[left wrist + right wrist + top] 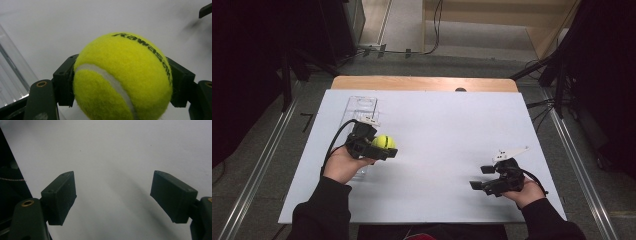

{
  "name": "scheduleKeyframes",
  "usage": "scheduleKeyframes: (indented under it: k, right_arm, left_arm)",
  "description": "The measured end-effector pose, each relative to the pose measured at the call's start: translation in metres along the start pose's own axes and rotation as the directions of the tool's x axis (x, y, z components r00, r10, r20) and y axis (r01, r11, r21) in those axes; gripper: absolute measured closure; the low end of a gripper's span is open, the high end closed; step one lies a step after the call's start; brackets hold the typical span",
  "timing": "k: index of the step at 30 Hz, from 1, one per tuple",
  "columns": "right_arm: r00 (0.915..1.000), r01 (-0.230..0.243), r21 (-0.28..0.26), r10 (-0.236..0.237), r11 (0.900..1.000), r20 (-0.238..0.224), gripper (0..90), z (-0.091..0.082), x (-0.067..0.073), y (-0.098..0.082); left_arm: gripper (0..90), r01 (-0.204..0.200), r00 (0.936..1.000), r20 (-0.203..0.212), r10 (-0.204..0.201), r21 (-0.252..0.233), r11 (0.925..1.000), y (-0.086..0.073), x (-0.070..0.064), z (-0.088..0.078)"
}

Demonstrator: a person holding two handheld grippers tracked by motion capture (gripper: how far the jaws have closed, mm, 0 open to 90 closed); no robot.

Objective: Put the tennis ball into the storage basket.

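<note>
High view: left claw (384, 148) pinches a yellow tennis ball (384, 142), carried above the white bench (437, 130), just right of the clear plastic tray (361, 107) that lies toward the bench's far left. Tray is the landmark. Step in hand reads as carry: ball gripped, not yet set anywhere. Tray looks empty in the part that shows; the near end sits under the hand and cannot be checked. Right claw (482, 177) rests well right of the tray, near the front edge, holding nothing.

Left gripper view: ball (122, 77) sits square between both pads (65, 83), pressed on either side, white seam and black lettering facing the camera. Edge of the tray (12, 80) shows at the left, so the ball is still beside it, not over it. Nothing visible in that strip of tray.

Right gripper view: right claw (113, 197) is spread wide, bare bench between the pads (61, 196).

Likely next move, if the tray is the goal: swing the ball left over a tray compartment, lower it, then part the pads slowly. A round ball may roll on release, so it should be seated low before letting go.
</note>
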State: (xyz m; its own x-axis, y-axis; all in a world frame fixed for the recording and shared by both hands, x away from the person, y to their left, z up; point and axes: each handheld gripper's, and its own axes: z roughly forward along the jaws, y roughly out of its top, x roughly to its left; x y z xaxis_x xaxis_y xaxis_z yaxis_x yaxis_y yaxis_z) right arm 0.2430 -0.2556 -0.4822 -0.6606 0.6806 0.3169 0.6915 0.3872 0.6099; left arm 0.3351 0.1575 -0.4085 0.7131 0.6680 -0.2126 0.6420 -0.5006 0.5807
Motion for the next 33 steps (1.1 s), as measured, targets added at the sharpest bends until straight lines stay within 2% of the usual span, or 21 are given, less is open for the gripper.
scheduleKeyframes:
  k: [24,33]
  right_arm:
    - [1.0,0.001,0.003,-0.001,1.0,0.002,18.5,0.001,0.0,0.0]
    - [1.0,0.002,0.013,-0.002,1.0,0.002,18.5,0.001,0.001,0.0]
  left_arm:
    - [26.5,0.056,0.9974,-0.042,-0.057,-0.029,0.998,-0.004,0.019,-0.02]
    - [26.5,0.06,0.9965,-0.057,-0.062,-0.036,0.9976,-0.005,0.022,-0.026]
